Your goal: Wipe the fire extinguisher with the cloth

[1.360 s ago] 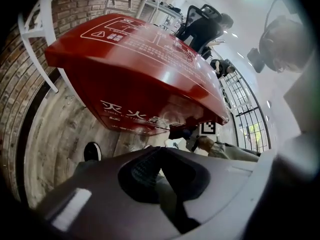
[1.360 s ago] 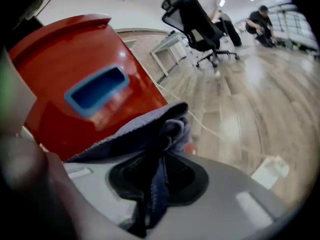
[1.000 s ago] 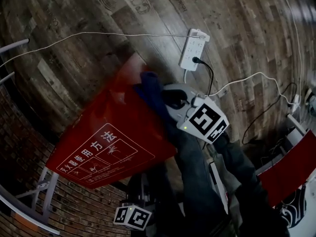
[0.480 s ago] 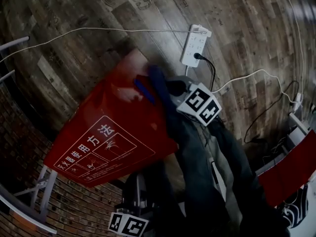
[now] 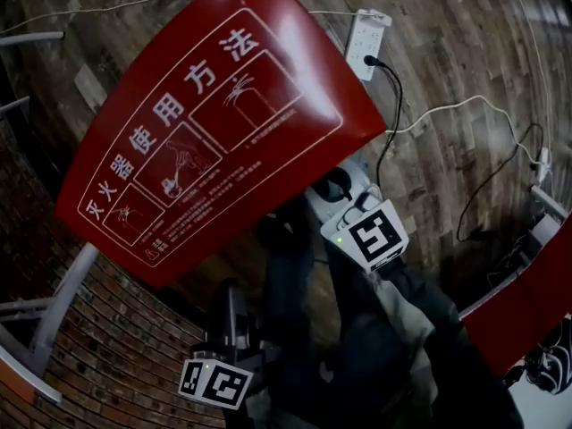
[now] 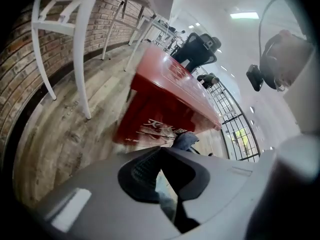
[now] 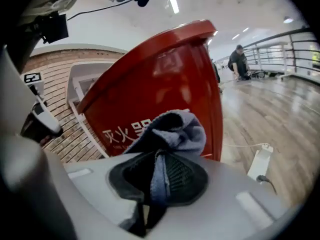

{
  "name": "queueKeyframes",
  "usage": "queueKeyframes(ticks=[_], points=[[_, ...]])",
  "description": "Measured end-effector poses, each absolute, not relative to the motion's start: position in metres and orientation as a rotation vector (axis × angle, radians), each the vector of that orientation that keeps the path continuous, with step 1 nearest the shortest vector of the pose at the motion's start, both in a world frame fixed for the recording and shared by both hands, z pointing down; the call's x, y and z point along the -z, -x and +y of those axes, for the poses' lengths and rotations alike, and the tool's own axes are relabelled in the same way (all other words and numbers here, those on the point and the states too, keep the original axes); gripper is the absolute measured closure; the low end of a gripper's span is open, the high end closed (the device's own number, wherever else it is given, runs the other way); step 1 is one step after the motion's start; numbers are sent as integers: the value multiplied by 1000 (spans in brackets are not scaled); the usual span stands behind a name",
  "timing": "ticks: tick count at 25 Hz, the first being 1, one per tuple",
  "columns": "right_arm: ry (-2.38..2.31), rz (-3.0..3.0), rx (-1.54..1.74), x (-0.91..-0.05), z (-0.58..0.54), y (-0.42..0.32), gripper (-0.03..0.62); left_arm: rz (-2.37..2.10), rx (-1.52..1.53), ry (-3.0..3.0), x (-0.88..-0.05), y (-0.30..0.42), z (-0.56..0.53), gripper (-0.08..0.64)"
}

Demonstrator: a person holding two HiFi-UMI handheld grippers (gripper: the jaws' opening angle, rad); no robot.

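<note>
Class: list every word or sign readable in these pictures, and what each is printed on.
"灭火器使用方法": white, on the top of the red fire extinguisher box, head view.
"灭火器": on its side, right gripper view, last character partly behind the cloth.
Captions under the diagrams: too small to read.
Print in the left gripper view: blurred.

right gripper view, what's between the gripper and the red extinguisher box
The blue cloth, pinched in the right gripper, bunches up in front of the red extinguisher box, as the right gripper view shows. Contact cannot be told.
</note>
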State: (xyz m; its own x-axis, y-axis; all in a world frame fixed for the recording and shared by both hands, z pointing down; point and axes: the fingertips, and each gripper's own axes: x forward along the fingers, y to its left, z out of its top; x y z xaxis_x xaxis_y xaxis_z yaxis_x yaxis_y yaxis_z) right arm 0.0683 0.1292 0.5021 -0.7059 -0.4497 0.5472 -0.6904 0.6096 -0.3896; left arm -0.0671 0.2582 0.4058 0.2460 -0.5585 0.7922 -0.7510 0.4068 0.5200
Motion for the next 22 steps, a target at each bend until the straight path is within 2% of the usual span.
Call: queueKeyframes(ticks=[6, 12, 22], points=[[-1036, -2353, -973, -536, 147, 8, 531, -1547, -186, -1204, -404, 157, 331, 552], [-802, -2428, -997, -552, 186, 72, 531, -1595, -155, -1088, -426, 179, 386, 552], [-1097, -2218, -995, -609, 122, -39, 531, -1543, -178, -1160, -466, 169, 364, 552]])
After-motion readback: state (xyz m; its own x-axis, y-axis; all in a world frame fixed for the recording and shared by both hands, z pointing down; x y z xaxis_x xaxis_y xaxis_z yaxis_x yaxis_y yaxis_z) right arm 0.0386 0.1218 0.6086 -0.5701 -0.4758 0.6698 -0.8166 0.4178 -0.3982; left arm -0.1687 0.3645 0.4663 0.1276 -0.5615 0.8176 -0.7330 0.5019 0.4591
